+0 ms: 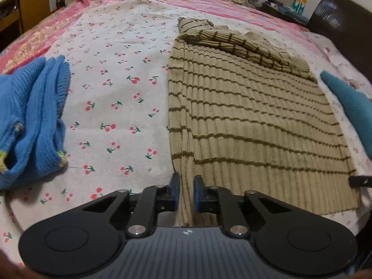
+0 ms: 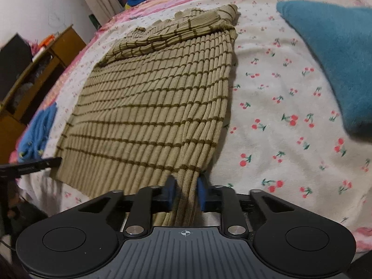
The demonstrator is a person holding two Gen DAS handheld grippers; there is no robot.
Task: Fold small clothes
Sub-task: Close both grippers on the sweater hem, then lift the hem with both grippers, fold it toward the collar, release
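Note:
A beige ribbed sweater with dark stripes (image 1: 244,107) lies flat on the bed, its sleeves folded across the far end. My left gripper (image 1: 186,181) is shut on the sweater's near left corner, with the knit bunched between its blue pads. In the right wrist view the same sweater (image 2: 151,93) stretches away, and my right gripper (image 2: 186,183) is shut on its near right corner, fabric pinched between the pads. The tip of the right gripper (image 1: 360,181) shows at the left wrist view's right edge. The left gripper's tip (image 2: 34,165) shows at the right wrist view's left edge.
The bed carries a white cherry-print sheet (image 1: 116,93) over a pink quilt. A folded blue knit (image 1: 32,116) lies to the left of the sweater and a teal garment (image 2: 337,58) to its right. A wooden desk (image 1: 25,7) stands beyond the bed on the left.

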